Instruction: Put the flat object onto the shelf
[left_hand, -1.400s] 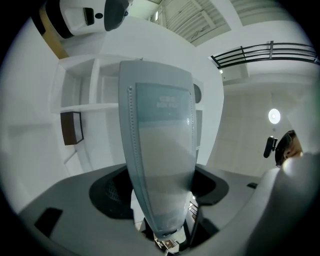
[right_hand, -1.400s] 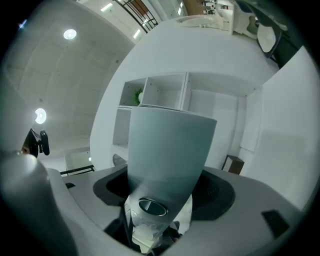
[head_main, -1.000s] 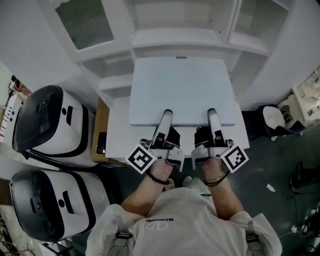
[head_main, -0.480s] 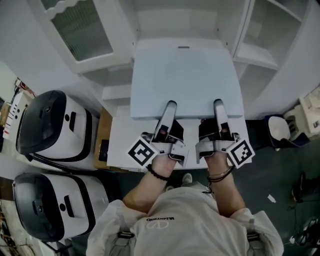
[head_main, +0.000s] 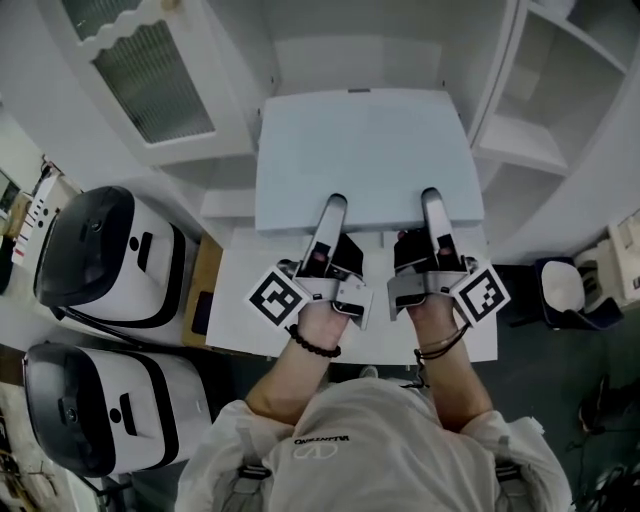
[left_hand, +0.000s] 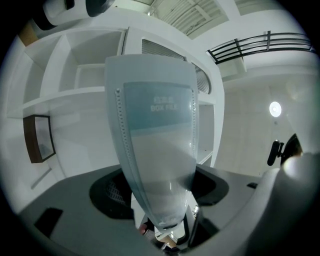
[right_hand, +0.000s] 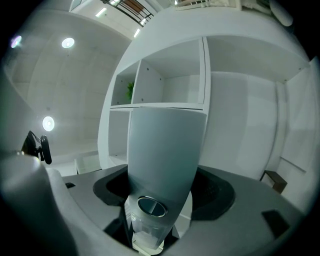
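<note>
While it is carried from its near side, the flat pale blue-grey box file (head_main: 360, 155) lies broad face up in front of the white shelf unit (head_main: 520, 150), its far edge towards the open middle bay; contact with a shelf board cannot be told. Both the left gripper (head_main: 333, 208) and the right gripper (head_main: 431, 202) pinch the file's near edge, one jaw above, one beneath. Left gripper view: lettered spine (left_hand: 157, 145) clamped between the jaws. Right gripper view: metal-ringed finger hole (right_hand: 151, 206) in the clamped spine. Two white-and-black domed appliances (head_main: 100, 260) stand at left
</note>
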